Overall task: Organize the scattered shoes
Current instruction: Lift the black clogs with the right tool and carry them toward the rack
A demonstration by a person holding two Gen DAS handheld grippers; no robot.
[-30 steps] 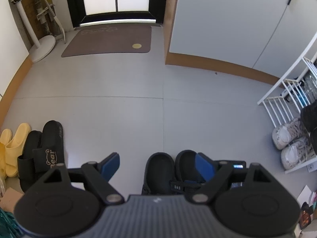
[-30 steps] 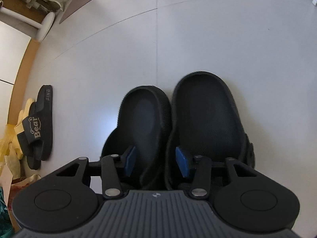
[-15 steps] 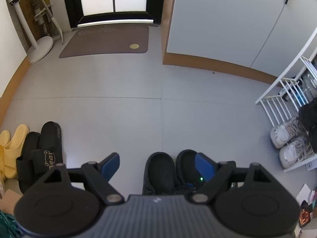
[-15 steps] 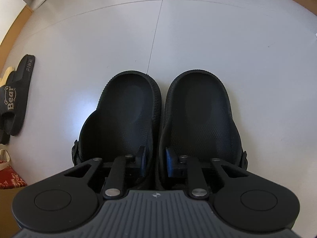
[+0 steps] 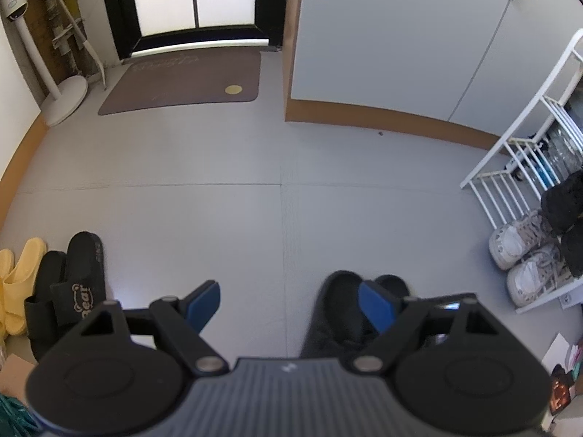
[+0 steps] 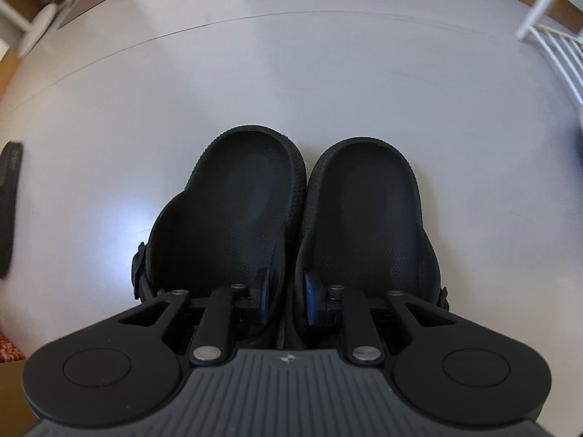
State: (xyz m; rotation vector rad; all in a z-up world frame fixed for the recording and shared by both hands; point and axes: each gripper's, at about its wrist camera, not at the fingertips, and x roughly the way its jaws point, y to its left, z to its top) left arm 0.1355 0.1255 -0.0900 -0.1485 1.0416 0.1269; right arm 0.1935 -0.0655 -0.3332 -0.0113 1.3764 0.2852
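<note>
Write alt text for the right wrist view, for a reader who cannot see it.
The right gripper pinches the touching inner walls of two black clogs, side by side, one finger inside each shoe. Grey floor lies beyond, with a white rack at the upper right edge.

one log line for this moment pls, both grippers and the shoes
step: pick up black clogs | right gripper: just closed, pinching both clogs' inner walls together | left gripper: open, empty | white sneakers: on rack
</note>
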